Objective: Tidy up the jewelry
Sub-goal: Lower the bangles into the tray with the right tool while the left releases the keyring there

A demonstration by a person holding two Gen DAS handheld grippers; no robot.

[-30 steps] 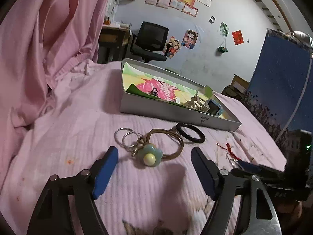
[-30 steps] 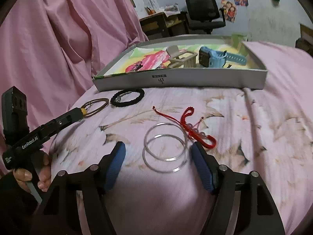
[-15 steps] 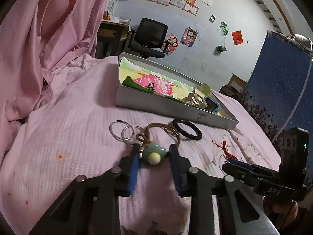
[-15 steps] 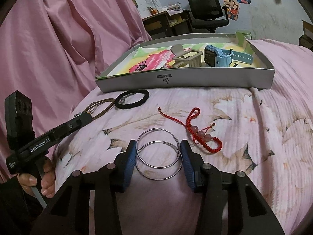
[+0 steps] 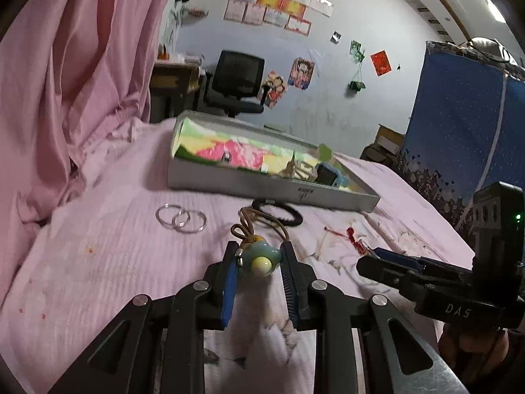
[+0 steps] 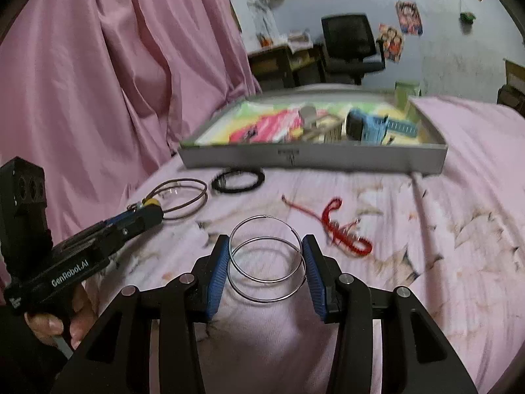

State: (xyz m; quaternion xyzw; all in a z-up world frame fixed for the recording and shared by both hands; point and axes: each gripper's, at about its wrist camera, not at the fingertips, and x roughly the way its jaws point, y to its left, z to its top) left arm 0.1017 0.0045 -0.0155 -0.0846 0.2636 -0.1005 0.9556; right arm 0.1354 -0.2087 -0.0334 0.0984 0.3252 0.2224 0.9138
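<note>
In the left wrist view my left gripper [image 5: 259, 250] is shut on the teal flower charm [image 5: 261, 259] of a brown hair tie, whose cord [image 5: 262, 221] trails ahead over the pink sheet. In the right wrist view my right gripper [image 6: 265, 241] is shut on two large silver hoops [image 6: 265, 217], which cast a shadow just below them. A grey box [image 6: 311, 157] lies ahead, holding a blue watch [image 6: 370, 128] and a beige clip. A red bracelet [image 6: 341, 233], a black hair tie [image 6: 238, 180] and two small silver rings [image 5: 179, 221] lie loose on the sheet.
A pink curtain [image 5: 65, 82] hangs along the left. A blue patterned panel [image 5: 459, 131] stands at the right. An office chair [image 5: 238, 82] and a desk are behind the bed. A hand [image 6: 49, 321] holds the left gripper's handle.
Both grippers went from open to shut, the left on the flower charm and the right on the two hoops. The charm now sits away from the small rings, nearer the black hair tie.
</note>
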